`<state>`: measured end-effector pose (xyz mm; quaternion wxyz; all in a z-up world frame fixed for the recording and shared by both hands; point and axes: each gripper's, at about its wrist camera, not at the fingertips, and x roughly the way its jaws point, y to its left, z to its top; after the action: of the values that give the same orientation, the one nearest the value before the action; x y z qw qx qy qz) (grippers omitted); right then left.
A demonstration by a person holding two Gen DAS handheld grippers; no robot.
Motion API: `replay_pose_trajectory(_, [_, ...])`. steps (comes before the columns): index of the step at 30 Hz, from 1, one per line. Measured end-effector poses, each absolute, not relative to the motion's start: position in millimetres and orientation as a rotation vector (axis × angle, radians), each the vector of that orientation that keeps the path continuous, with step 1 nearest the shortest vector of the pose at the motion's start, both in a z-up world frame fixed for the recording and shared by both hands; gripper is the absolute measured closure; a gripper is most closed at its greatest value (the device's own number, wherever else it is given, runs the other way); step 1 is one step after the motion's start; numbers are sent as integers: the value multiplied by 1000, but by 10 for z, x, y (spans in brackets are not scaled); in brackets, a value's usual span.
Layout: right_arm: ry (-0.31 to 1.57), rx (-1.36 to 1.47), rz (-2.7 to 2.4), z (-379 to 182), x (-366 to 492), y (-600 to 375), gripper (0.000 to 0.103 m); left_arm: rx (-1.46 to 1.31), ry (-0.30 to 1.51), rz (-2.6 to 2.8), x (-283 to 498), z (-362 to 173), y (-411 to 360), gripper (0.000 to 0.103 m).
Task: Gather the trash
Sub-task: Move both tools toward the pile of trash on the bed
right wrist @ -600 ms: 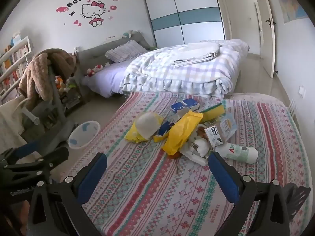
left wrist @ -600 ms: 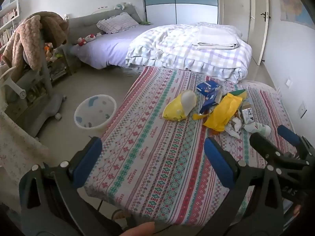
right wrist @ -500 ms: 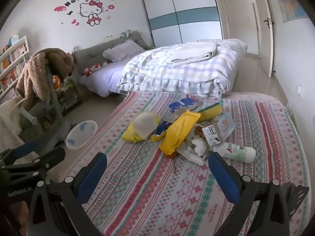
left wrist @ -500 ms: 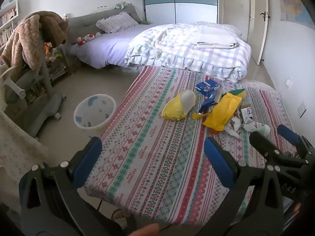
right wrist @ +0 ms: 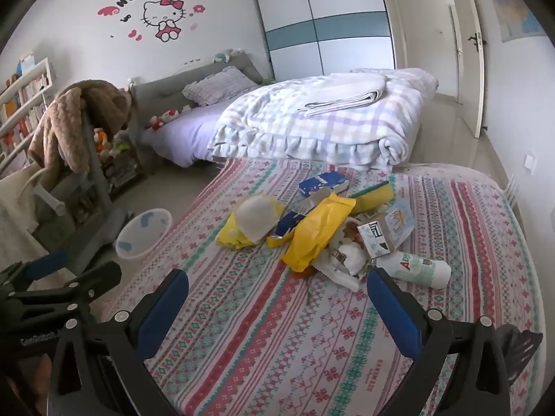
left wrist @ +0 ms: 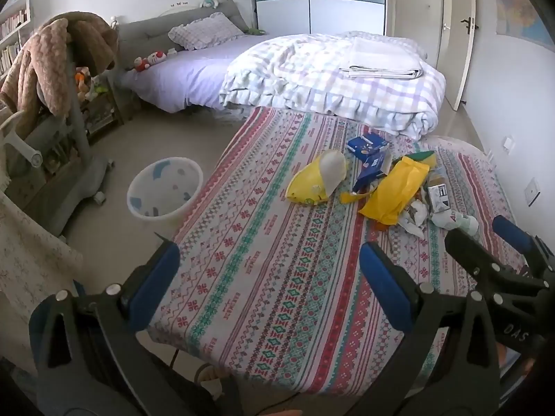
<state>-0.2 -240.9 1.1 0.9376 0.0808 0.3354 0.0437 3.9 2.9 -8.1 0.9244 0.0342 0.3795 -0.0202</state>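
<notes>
You are at the start: nothing is picked up yet. Your left gripper (left wrist: 267,263) and your right gripper (right wrist: 277,289) are both wide apart and hold nothing. The trash pile (right wrist: 322,228) sits in the middle of the frame on the striped cloth (right wrist: 263,339), just past your right gripper. The white bin (left wrist: 164,189) stands on the floor at the middle left. Next, I think you should reach forward, close on one piece like the white bottle (right wrist: 414,265), and carry it to the bin.
</notes>
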Motion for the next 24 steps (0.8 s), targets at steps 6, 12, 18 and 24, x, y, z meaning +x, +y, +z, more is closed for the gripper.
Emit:
replay_pose_trajectory(6, [691,170,93,-12,30,-2394,0,66,784,-42,57,-91,32,0])
replay_pose_trajectory(12, [692,173,94,-31,35,-2382,0,59,802,-37,84,-140,64,0])
replay_pose_trajectory(18, [696,181,100,-63,40,-2369,0,57,805,-34,94,-157,72,0])
replay_pose_trajectory(24, [700,187,103,-61,45,-2378,0,61,807,-38,96,-166,67,0])
